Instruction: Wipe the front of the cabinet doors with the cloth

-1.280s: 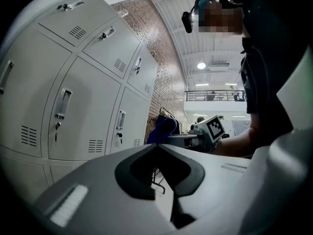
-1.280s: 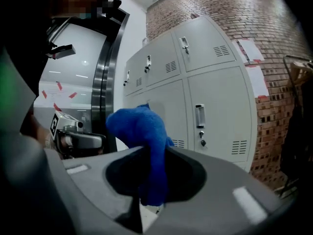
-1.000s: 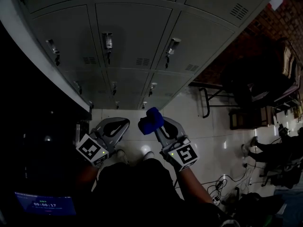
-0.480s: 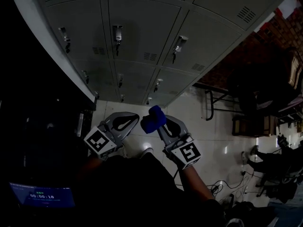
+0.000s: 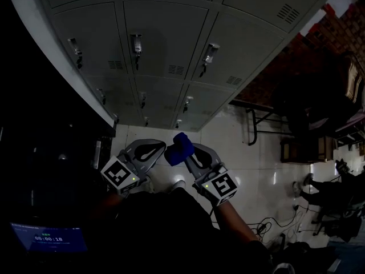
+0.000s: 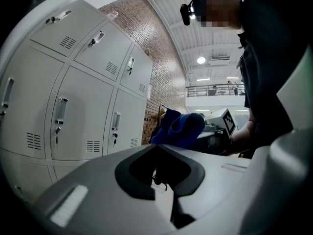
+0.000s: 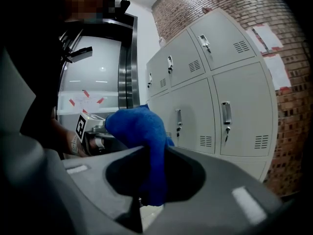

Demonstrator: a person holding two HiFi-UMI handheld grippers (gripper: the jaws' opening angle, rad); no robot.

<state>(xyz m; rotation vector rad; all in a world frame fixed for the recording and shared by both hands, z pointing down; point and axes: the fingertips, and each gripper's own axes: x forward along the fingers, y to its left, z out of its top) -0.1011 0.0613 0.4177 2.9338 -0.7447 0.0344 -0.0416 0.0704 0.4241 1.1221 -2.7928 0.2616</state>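
Observation:
A bunched blue cloth (image 5: 179,148) (image 7: 139,131) sticks out of my right gripper (image 5: 185,153), whose jaws are shut on it. In the left gripper view the same cloth (image 6: 178,127) shows off to the right. My left gripper (image 5: 153,148) sits just left of the cloth, shut with nothing in it. Both grippers are held low, close to my body and well short of the grey cabinet doors (image 5: 165,41). Those doors (image 7: 222,106) (image 6: 73,111) form a grid of lockers with small latches and vent slots.
A glossy white floor (image 5: 251,164) lies below. Dark chairs and a metal frame (image 5: 296,119) stand at the right by a brick wall (image 5: 336,21). Cables (image 5: 268,224) trail on the floor. A dark unit with a lit screen (image 5: 48,238) is at the lower left.
Both grippers shifted slightly left and down in the head view and stayed shut. The head camera moved a little, so the cabinet doors sit differently in the picture.

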